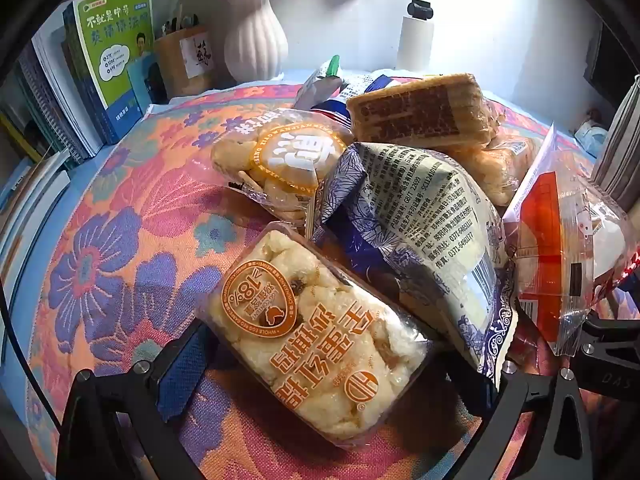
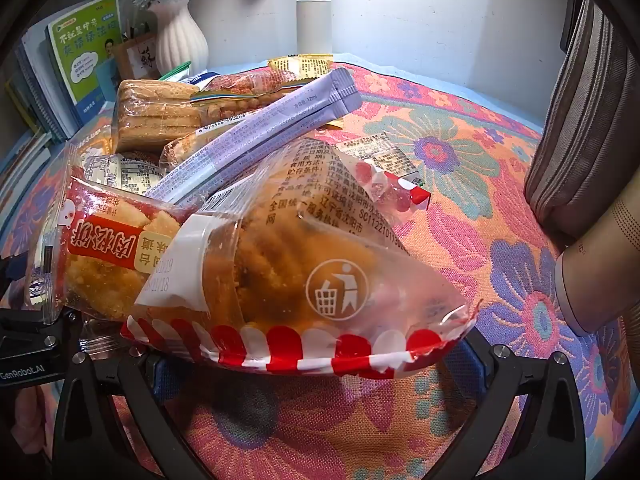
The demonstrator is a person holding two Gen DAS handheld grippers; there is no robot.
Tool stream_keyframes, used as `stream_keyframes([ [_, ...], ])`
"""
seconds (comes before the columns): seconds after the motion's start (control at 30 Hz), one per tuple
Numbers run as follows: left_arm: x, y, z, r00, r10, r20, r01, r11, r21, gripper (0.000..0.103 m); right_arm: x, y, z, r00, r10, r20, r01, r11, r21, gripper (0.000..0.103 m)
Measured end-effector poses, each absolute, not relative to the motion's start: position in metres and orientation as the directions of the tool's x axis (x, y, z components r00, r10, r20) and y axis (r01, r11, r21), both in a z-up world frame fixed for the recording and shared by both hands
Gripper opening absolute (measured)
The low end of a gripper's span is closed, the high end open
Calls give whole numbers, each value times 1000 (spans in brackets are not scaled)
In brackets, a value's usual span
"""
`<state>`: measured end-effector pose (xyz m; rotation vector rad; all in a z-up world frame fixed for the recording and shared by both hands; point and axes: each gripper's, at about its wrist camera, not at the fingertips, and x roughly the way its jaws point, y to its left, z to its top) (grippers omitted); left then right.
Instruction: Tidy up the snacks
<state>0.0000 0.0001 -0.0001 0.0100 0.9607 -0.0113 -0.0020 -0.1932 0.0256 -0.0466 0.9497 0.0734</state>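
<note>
Snack pile sits mid-worktop on the floral cloth (image 1: 120, 208).

Left tool (image 1: 324, 364): wide apart, released, straddling the egg-cake pack with orange print (image 1: 316, 336), which lies flat on the cloth at the near edge of the pile. The blue pad on the left finger stands just beside the pack's edge; contact cannot be confirmed. Leaning over the pack's far right side: the blue-patterned bag (image 1: 416, 224). Behind it, the round-label biscuit bag (image 1: 288, 164) and the wafer stack (image 1: 420, 112).

Right tool (image 2: 316, 372): also released, spread wide, with the scalloped red-and-white seam of the clear pastry bag (image 2: 304, 276) lying between the fingers. Beside it, the red-label pack (image 2: 104, 248); above, the lilac sachet (image 2: 264, 128).

Judgement: approach-to-grasp step, sorting not visibly begun. Next move calls for closing on a firm part of each pack, since the crinkly film may slip, then lifting clear without dragging the leaning bag.

Periphery: white vase (image 1: 254, 36), books (image 1: 116, 40).
</note>
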Motion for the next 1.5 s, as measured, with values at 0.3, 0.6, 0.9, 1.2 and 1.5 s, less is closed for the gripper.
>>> stream_keyframes([
  [0.3,-35,-4,0,568,-9,-823,32,999,11,103,-25,-202,25,498,115,-860,-220,975,3,103],
  [0.6,-100,-6,42,703,-110,-703,100,993,-56,103,-110,-227,65,737,256,-625,-278,958,65,103],
  [0.9,-58,-8,48,814,-80,-575,42,996,-80,103,-62,-220,60,758,266,-596,-267,960,89,103],
  [1.2,-51,-7,33,783,-90,-615,42,995,-92,103,-63,-237,65,733,340,-589,-267,940,211,103],
  [1.5,-50,-7,30,771,-84,-631,34,995,-91,103,-67,-241,67,739,348,-577,-267,938,223,103],
])
